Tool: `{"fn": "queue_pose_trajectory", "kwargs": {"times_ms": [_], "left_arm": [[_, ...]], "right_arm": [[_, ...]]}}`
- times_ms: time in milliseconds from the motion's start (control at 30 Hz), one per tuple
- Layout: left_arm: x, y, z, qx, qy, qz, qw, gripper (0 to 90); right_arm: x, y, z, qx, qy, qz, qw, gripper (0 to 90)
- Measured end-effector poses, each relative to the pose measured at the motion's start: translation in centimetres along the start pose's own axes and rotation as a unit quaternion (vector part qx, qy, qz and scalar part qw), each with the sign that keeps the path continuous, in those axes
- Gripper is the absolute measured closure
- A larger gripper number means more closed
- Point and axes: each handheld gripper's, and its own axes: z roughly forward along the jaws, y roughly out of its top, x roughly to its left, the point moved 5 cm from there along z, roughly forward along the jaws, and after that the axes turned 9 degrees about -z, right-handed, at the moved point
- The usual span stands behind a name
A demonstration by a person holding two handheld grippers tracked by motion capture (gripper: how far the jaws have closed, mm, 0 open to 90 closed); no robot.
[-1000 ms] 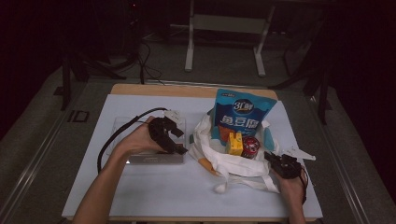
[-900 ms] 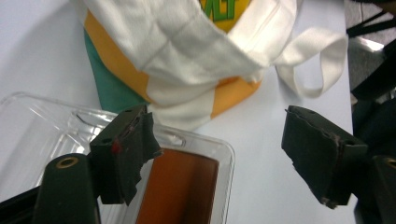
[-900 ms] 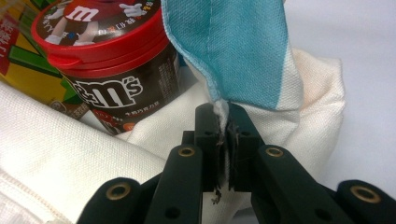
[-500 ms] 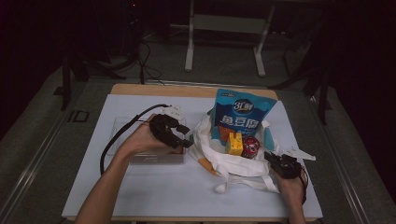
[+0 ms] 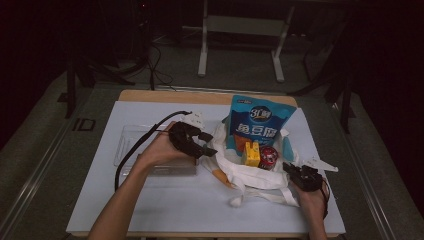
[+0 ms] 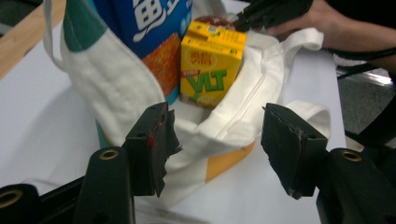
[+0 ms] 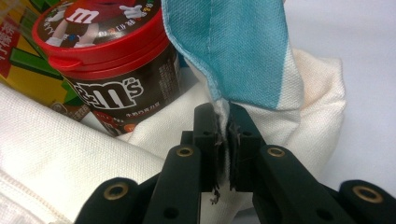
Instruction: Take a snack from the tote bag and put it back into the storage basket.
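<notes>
We take the step in hand to be packing the tote bag (image 5: 260, 176), with its mouth being held wide for the next item. Starting at the left of the bag, a clear tray (image 5: 131, 145) lies on the white table sheet (image 5: 100, 200), and our left gripper (image 5: 206, 149) hangs just beside the bag's left rim. Its jaws have just been closing partway; they stand apart, with the bag's near rim (image 6: 219, 133) lying between and just beyond them, not pressed. The next move, we judge, calls for bringing these jaws onto that rim and closing on a single layer of cloth, without snagging the handle.

Inside the bag stand the blue snack pouch (image 5: 257, 125), then the yellow drink carton (image 6: 212, 65), then the candy jar (image 7: 109, 60) with its red lid.

At the bag's right edge, our right gripper (image 7: 224, 140) is clamped on the cloth, a white fold under a teal panel (image 7: 238, 51), holding that side taut.
</notes>
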Motion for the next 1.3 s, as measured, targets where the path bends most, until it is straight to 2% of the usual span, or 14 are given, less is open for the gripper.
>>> {"fn": "queue_pose_trajectory", "kwargs": {"times_ms": [133, 233, 300, 400, 600, 700, 933, 1033, 1300], "left_arm": [[-0.2, 0.4, 0.2, -0.006, -0.004, -0.001, 1.0000, 44.8], [-0.4, 0.6, 0.6, -0.002, -0.001, 0.002, 1.0000, 44.9], [-0.4, 0.8, 0.7, 0.001, 0.009, 0.009, 0.9999, 45.2], [-0.6, 1.1, 0.8, -0.005, 0.011, 0.008, 0.9999, 46.3], [-1.0, 1.6, 1.4, 0.002, 0.008, 0.018, 0.9998, 48.4], [-1.2, 1.8, 1.9, 0.008, 0.013, 0.023, 0.9996, 50.4], [-1.5, 2.5, 2.7, 0.003, 0.017, 0.020, 0.9997, 49.6], [-1.6, 2.7, 3.1, 0.011, 0.009, 0.022, 0.9996, 49.6], [-1.8, 3.1, 4.5, 0.021, 0.012, 0.021, 0.9995, 47.4]], "right_arm": [[0.0, 0.0, 0.0, 0.000, -0.003, -0.003, 1.0000, 83.6], [0.1, 0.0, 0.0, -0.001, -0.005, -0.005, 1.0000, 83.4], [0.2, 0.0, 0.0, 0.001, -0.010, -0.009, 0.9999, 83.2], [0.2, 0.0, 0.0, 0.001, -0.009, -0.008, 0.9999, 83.2], [0.2, 0.0, 0.0, 0.001, -0.009, -0.009, 0.9999, 83.2], [0.2, 0.0, 0.0, 0.001, -0.010, -0.009, 0.9999, 83.2], [0.2, 0.0, 0.0, 0.000, -0.008, -0.007, 0.9999, 83.2], [0.2, 0.0, 0.0, 0.001, -0.007, -0.006, 1.0000, 83.2], [0.2, 0.0, 0.0, 0.000, -0.007, -0.007, 1.0000, 83.2]]}}
